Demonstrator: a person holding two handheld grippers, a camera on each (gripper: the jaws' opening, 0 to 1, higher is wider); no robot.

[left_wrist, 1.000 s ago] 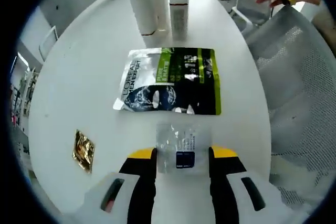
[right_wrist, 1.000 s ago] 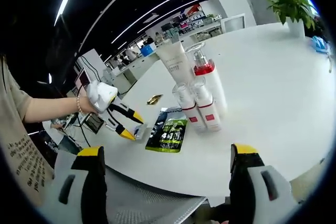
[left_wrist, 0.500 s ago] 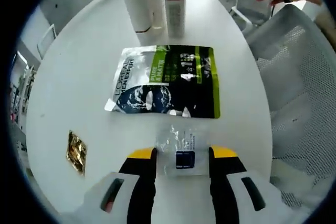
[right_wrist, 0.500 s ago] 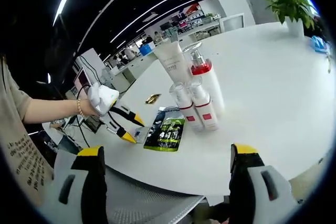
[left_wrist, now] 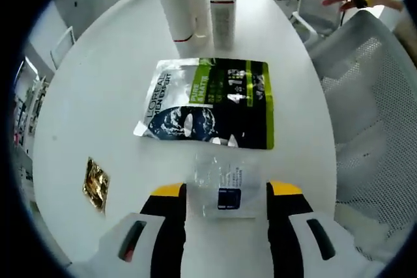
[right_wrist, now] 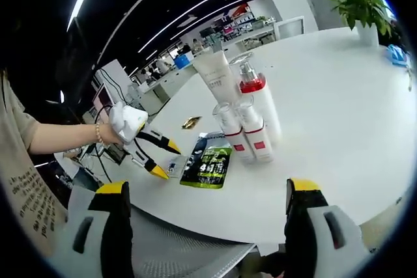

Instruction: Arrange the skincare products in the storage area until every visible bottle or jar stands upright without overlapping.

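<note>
Tube [left_wrist: 174,1] and bottles [left_wrist: 221,4] cut off at top edge, gold sachet [left_wrist: 95,183] print unreadable

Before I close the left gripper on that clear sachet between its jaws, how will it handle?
The clear sachet lies flat on the white table, so it is probably light and floppy and may sag or buckle when pinched. Its glossy film could slip. The left gripper straddles it with jaws apart, so sliding it may work better than lifting it.

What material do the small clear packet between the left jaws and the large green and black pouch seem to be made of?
The small packet looks like thin clear plastic film: the white table shows through it and it glints. The large pouch seems to be glossy printed plastic or foil laminate, with a silvery sheen at one end and slight wrinkles.
</note>
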